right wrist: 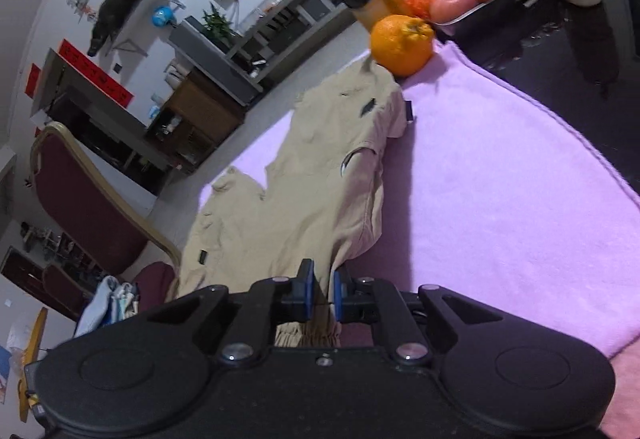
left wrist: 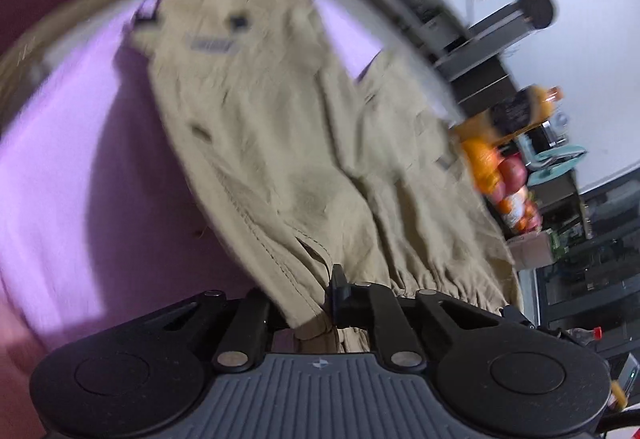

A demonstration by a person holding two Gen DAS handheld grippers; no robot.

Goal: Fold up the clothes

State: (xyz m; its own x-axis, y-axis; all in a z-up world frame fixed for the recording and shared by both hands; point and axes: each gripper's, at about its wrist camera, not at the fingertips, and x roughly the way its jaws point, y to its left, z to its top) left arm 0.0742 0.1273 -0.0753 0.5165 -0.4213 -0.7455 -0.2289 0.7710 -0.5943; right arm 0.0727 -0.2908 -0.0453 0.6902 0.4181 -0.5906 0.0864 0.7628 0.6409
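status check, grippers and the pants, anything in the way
Left gripper and right gripper both shut on beige pants waistband. Pants lie on pink blanket. Orange sits at far cuff.

Left view motion-blurred; trousers (left wrist: pixel 280 143) waistband hidden under jaws; chair (right wrist: pixel 84 199) cropped.

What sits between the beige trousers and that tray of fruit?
In the right wrist view, one large orange sits between the beige trousers and fruit tray.

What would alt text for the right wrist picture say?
The right gripper pinches the gathered waistband of beige trousers spread on a pink blanket. Beyond them sit a large orange and a tray of fruit.
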